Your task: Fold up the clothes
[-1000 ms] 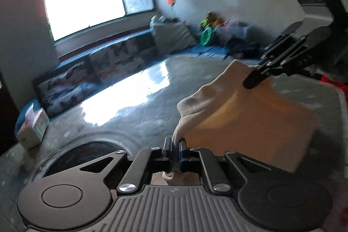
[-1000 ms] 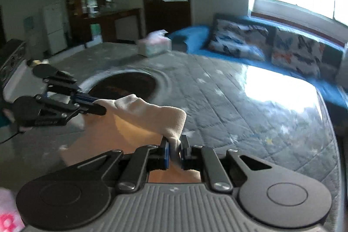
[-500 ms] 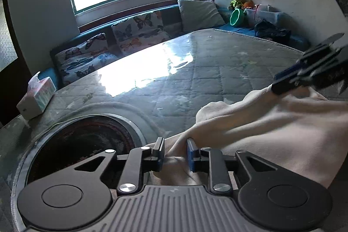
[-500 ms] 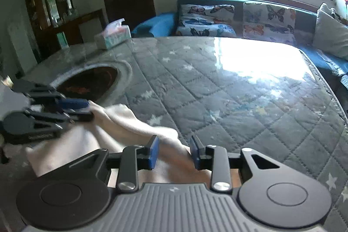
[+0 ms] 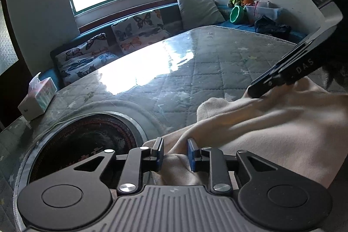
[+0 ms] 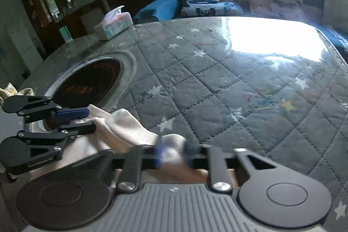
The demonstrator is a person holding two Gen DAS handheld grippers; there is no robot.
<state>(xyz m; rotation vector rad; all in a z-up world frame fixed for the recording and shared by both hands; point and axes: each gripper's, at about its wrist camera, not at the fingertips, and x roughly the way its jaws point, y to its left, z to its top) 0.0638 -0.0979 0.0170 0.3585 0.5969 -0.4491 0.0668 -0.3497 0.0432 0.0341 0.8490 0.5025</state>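
A beige garment (image 5: 271, 123) lies crumpled on the grey quilted surface (image 5: 206, 71). My left gripper (image 5: 175, 145) stands open over its near edge; cloth lies between the pads, which do not press it. From the right wrist view the left gripper (image 6: 91, 120) shows its jaws apart beside the garment (image 6: 130, 129). My right gripper (image 6: 173, 145) is blurred, its jaws closing onto a raised fold of the cloth. In the left wrist view the right gripper (image 5: 252, 90) has its fingers together on the garment's far edge.
A dark round inset (image 5: 87, 140) sits in the surface just left of the garment. A tissue box (image 5: 37, 99) stands at the far left corner. Butterfly cushions (image 5: 139, 29) line the bench under the window. Toys and bins (image 5: 261, 10) fill the back right.
Both grippers came down with the hanging cloth, laid it on the surface and opened. The left has stayed open and still; the right has shifted and closed on a fold.
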